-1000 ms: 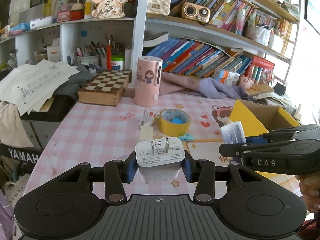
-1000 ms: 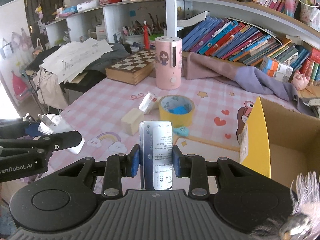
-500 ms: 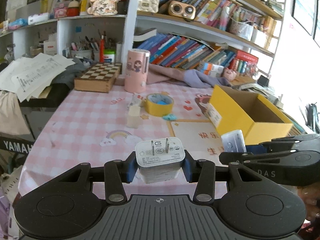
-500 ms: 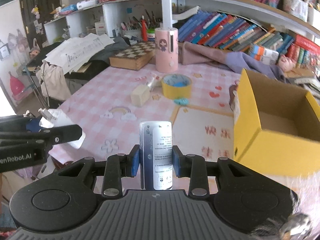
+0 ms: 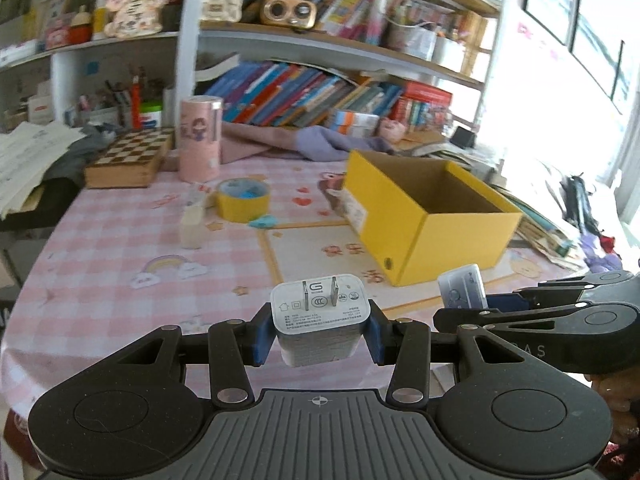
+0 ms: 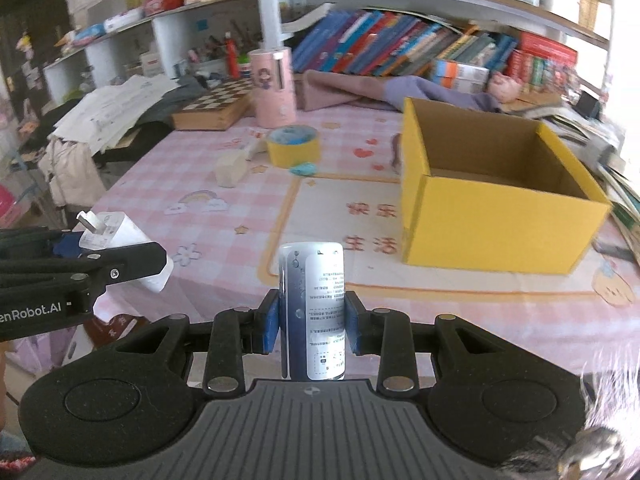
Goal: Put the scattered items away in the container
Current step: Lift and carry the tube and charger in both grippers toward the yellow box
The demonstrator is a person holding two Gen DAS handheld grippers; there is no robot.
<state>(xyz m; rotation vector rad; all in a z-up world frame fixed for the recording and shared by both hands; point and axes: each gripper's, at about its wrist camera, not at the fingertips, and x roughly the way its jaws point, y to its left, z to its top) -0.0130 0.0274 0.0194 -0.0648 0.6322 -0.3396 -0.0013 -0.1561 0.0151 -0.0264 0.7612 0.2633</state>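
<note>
Left wrist view: left gripper (image 5: pixel 318 334) clamped w/ blue pads on both sides of a white charger plug (image 5: pixel 319 318), prongs up, held over the near edge of the pink checked table (image 5: pixel 120 248); open yellow box (image 5: pixel 424 216) sits ahead to the right, yellow tape roll (image 5: pixel 242 200) and a small pale block (image 5: pixel 191 228) left of it. Right wrist view: right gripper (image 6: pixel 312 326) closed tight on an upright blue-and-white canister (image 6: pixel 314 316), box ahead-right on the table, looks empty; left gripper w/ plug shows at the left edge.

Black left gripper (image 5: pixel 319 334) with blue pads (image 5: pixel 262 334), silver screws, ribbed base.
</note>
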